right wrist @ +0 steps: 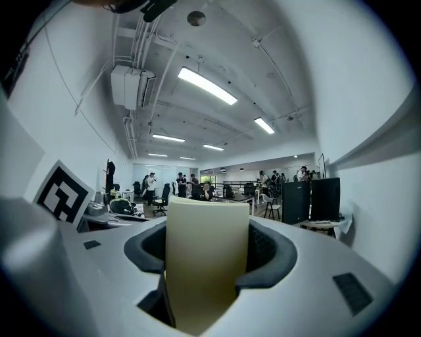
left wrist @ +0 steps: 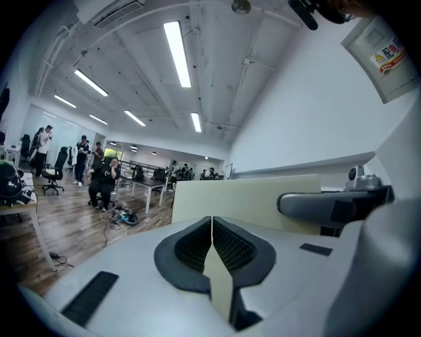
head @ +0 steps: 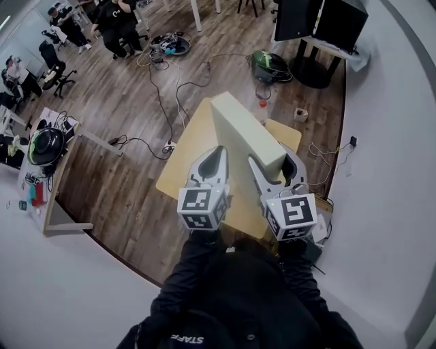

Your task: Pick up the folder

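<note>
A thick cream folder (head: 245,133) is up in the air over the light wooden table (head: 184,167), held from both sides. My left gripper (head: 219,153) is shut on a thin cream flap (left wrist: 220,280) of it; the folder's broad face (left wrist: 243,201) stands just beyond the jaws (left wrist: 212,224). My right gripper (head: 274,162) is shut on the folder's thick edge. That edge (right wrist: 205,257) fills the gap between the black pads (right wrist: 270,247) in the right gripper view. The folder's underside is hidden.
Cables (head: 167,88) and a green bag (head: 269,65) lie on the wooden floor beyond the table. Dark monitors (head: 320,20) stand at the back right, a white wall (head: 388,170) runs along the right, and people sit at desks at the back left (head: 116,24).
</note>
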A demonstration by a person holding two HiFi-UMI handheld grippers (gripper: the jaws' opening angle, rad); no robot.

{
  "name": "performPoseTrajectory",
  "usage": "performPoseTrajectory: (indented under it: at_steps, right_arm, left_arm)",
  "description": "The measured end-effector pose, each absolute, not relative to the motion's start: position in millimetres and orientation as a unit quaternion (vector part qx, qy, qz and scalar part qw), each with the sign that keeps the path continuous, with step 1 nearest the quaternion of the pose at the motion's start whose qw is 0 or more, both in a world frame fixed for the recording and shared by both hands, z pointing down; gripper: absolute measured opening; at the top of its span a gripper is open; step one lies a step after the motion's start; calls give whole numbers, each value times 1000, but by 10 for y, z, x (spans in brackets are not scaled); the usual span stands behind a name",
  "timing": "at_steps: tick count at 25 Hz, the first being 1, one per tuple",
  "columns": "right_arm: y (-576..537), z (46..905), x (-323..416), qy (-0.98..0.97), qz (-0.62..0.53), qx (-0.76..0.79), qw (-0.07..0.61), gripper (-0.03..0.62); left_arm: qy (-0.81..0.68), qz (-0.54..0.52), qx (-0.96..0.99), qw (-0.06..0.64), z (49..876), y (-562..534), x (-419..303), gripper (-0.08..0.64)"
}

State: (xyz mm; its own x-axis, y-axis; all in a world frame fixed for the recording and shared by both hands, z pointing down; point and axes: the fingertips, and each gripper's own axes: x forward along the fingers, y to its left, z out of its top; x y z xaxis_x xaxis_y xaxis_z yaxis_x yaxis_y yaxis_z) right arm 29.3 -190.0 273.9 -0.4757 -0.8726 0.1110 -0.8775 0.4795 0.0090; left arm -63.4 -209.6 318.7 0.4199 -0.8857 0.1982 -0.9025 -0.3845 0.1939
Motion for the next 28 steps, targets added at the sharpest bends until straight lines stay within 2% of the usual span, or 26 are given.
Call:
performPoseTrajectory:
  at_steps: [13,28]
  right_arm:
    - [-1900,2292,-423,-862,-23,504,48,290]
    - [-1920,2150,-721,-855,-39,515,49,290]
  left_arm:
    - [-545,3,831,112,2794,-2148,-1247,37]
    - [-542,-11,835,95,2649,-2241,-1524,37]
